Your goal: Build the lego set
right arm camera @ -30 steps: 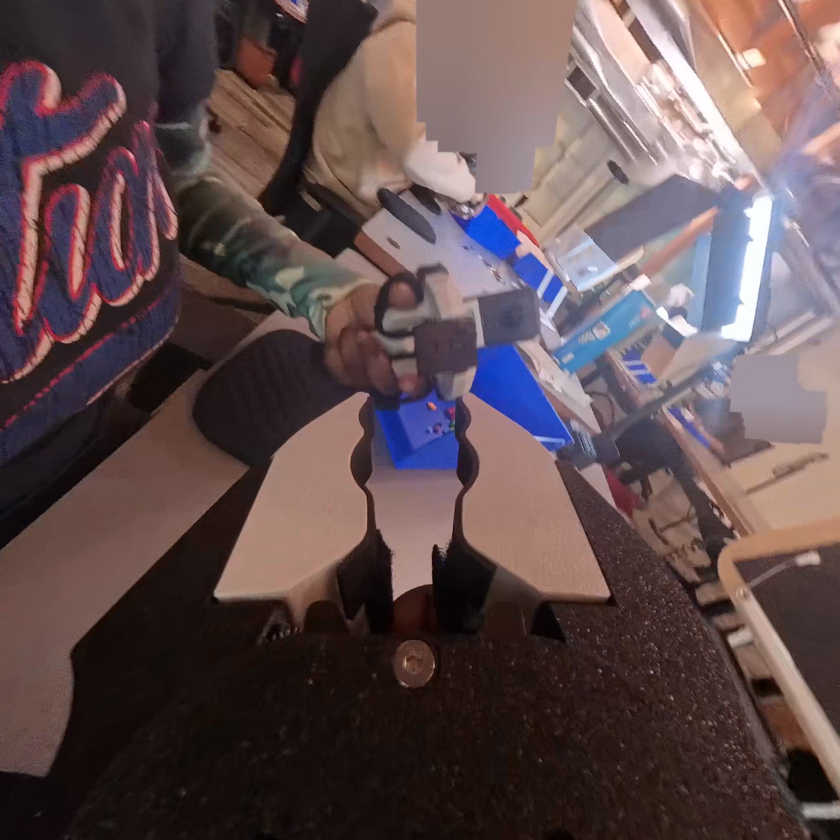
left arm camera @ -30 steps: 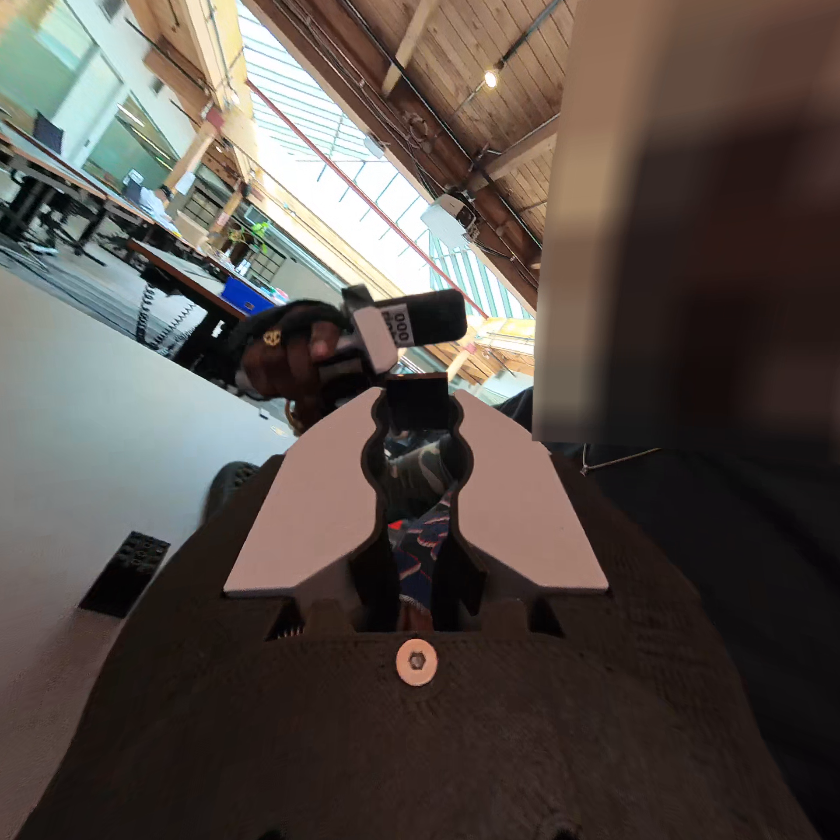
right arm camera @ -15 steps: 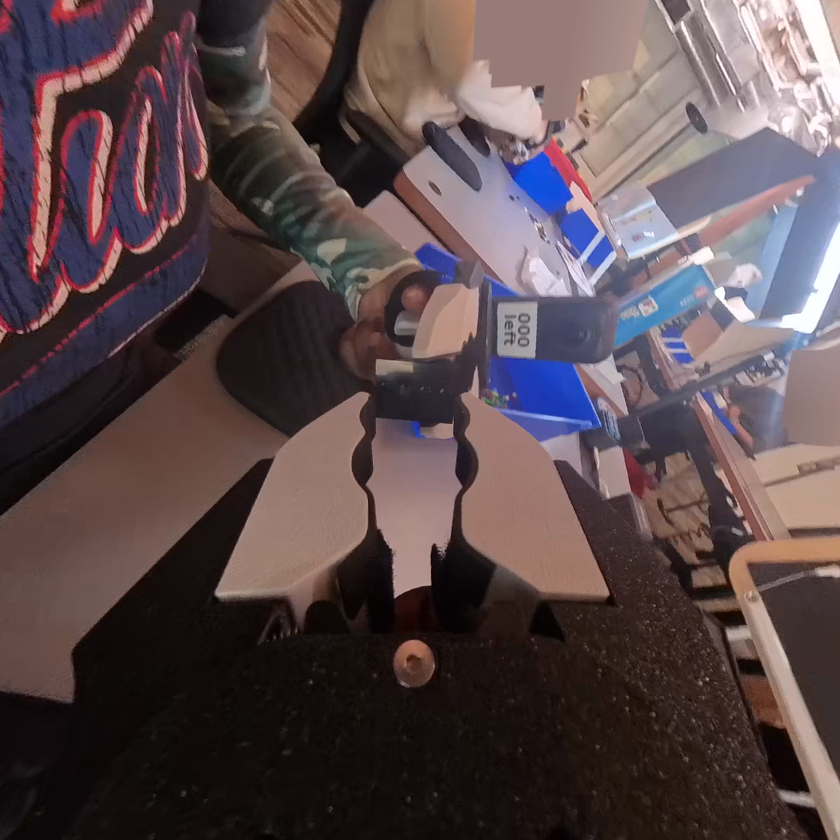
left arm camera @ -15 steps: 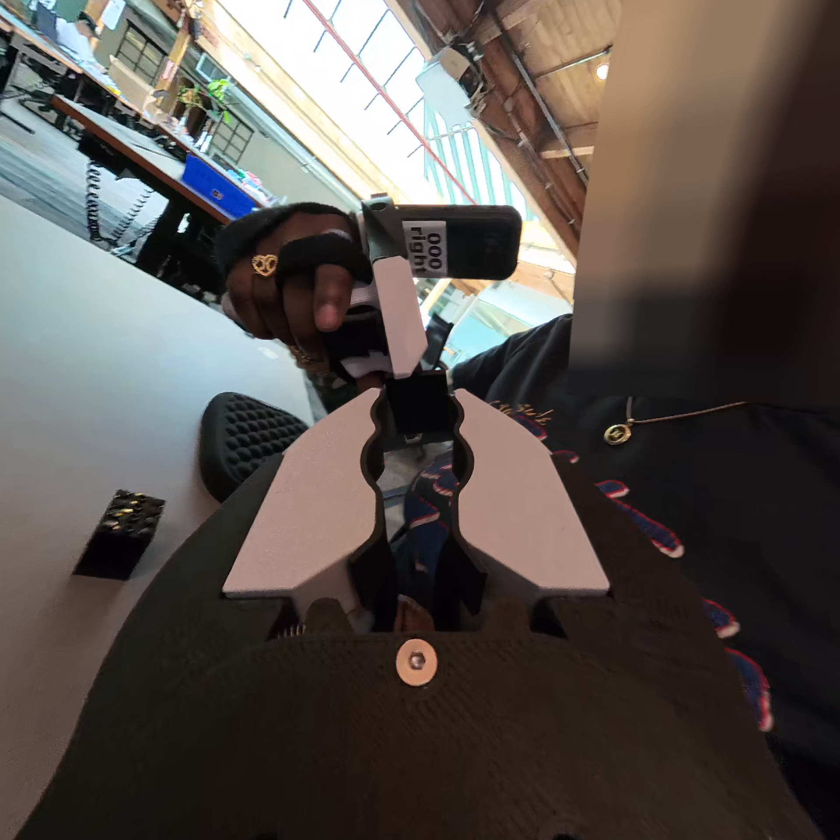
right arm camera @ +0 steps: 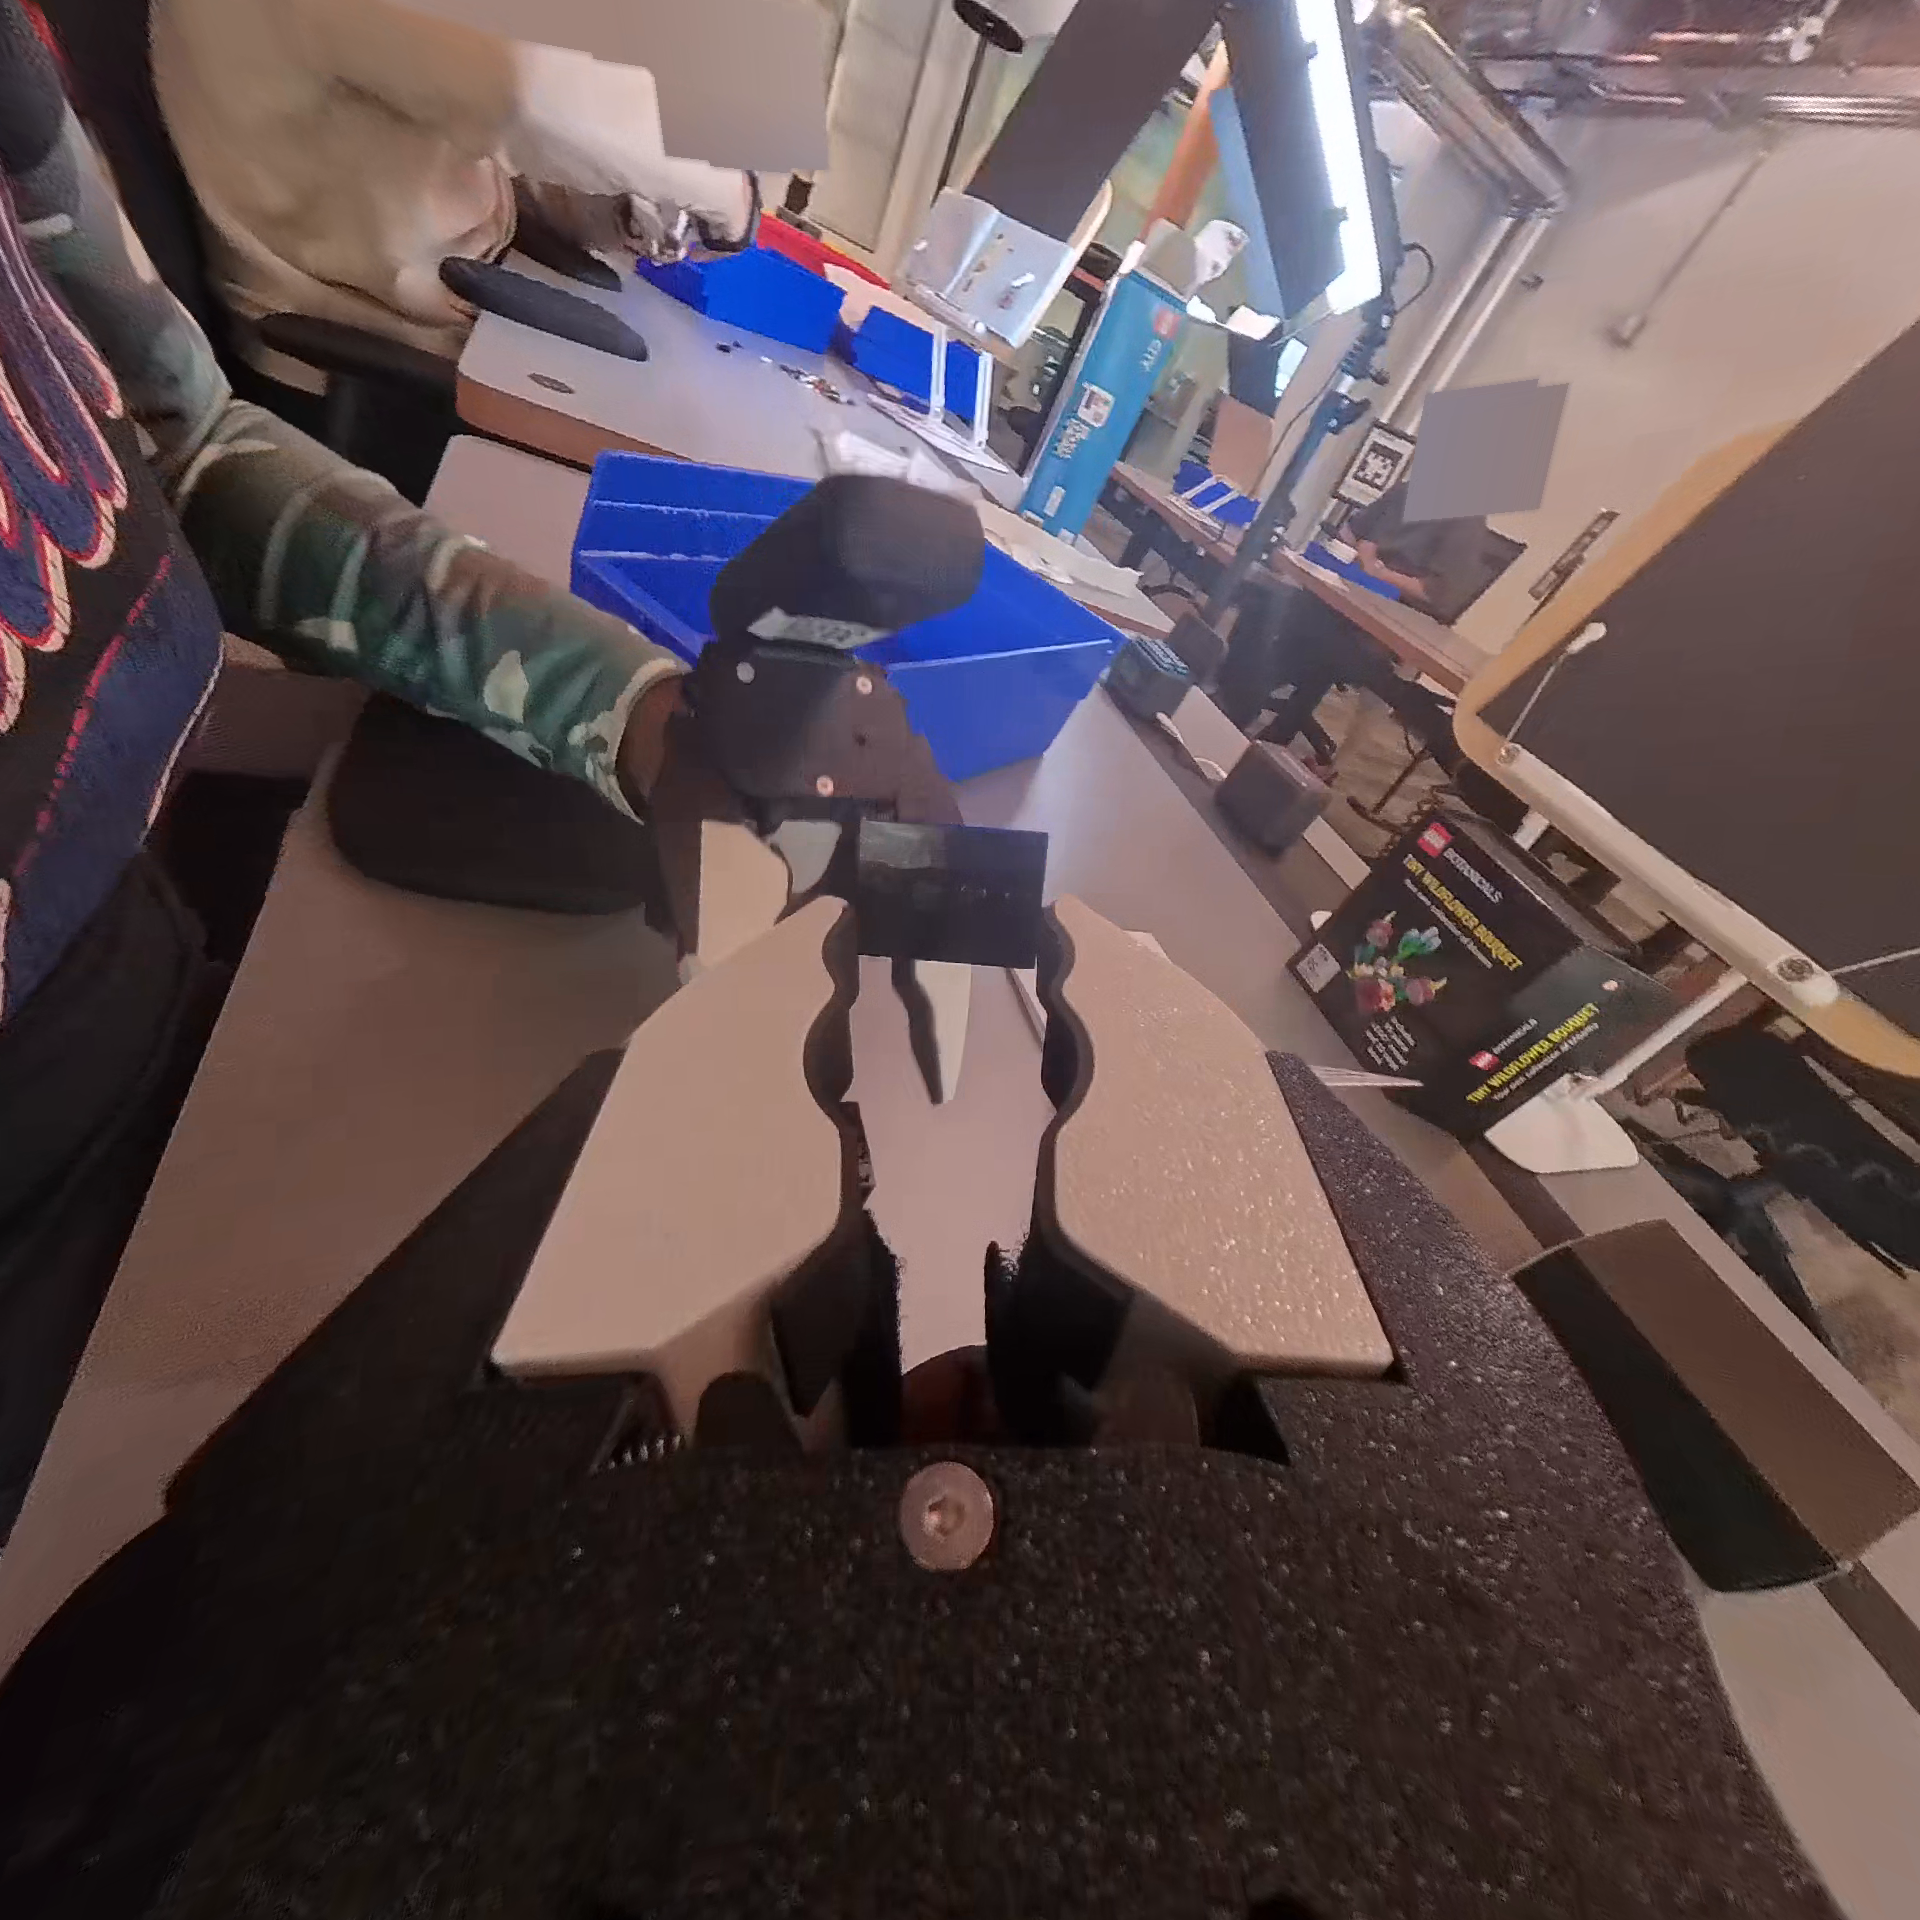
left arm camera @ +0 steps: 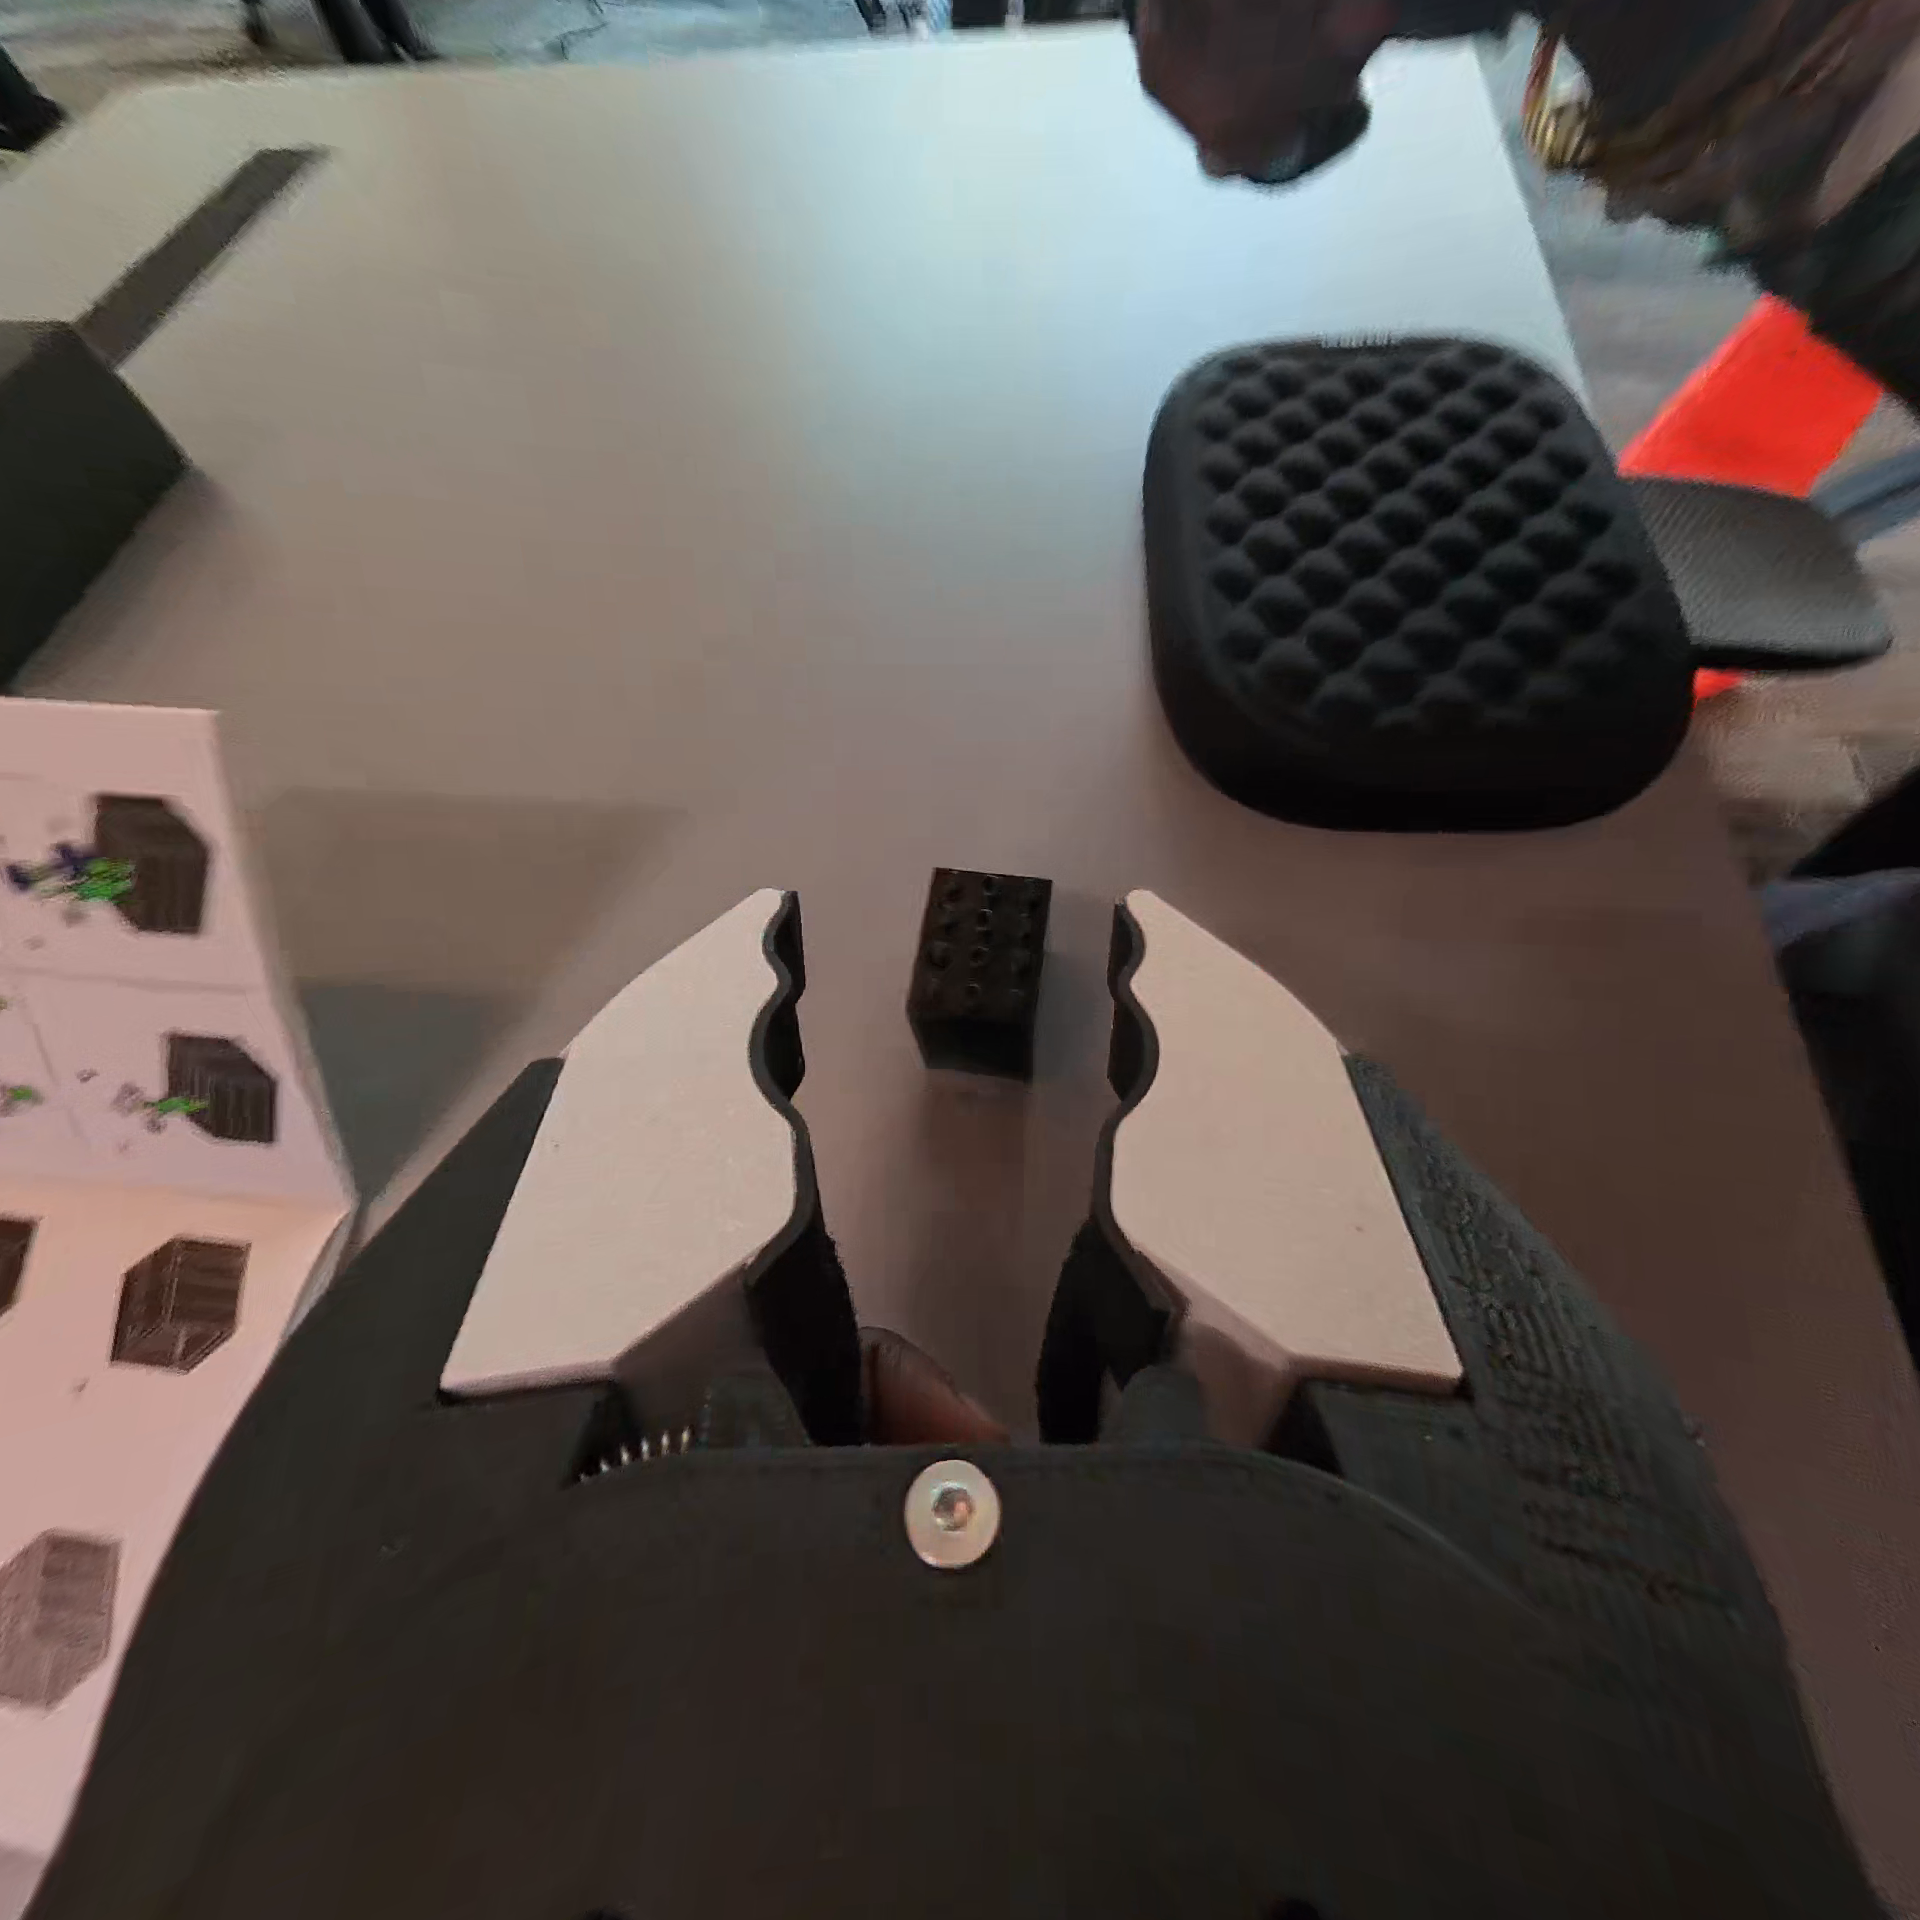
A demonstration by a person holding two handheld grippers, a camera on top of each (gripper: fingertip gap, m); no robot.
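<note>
left gripper (left arm camera: 954, 982): jaws spread apart, empty, pointed down at the table (left arm camera: 727, 416); a black studded brick block (left arm camera: 979, 971) stands on the table between the fingertips, touching neither
right gripper (right arm camera: 945, 935): jaws clamped on a black flat brick piece (right arm camera: 948, 891) held at the tips, off the table
left gripper in right wrist view (right arm camera: 821, 727): just beyond the held piece, camera on top, held by a hand in a camo sleeve (right arm camera: 416, 613)
instruction sheet (left arm camera: 125, 1091): white, printed build steps, at the table's left edge beside the left gripper
wrist pad (left arm camera: 1403, 582): black, dimpled, near the right edge, well apart from the block
dark box (left arm camera: 62, 488): far left edge, partly cut off
blue bin (right arm camera: 935, 644): behind the left gripper, on the table
boxed set (right arm camera: 1455, 987): black box with flower picture, standing at the table edge on the right; has writing, not transcribed
tall blue box (right arm camera: 1112, 384): on a farther table, printed
monitor (right arm camera: 1714, 727): dark screen, right side
people: blurred patches in background
obstructions: nothing between the open jaws and the block
</note>
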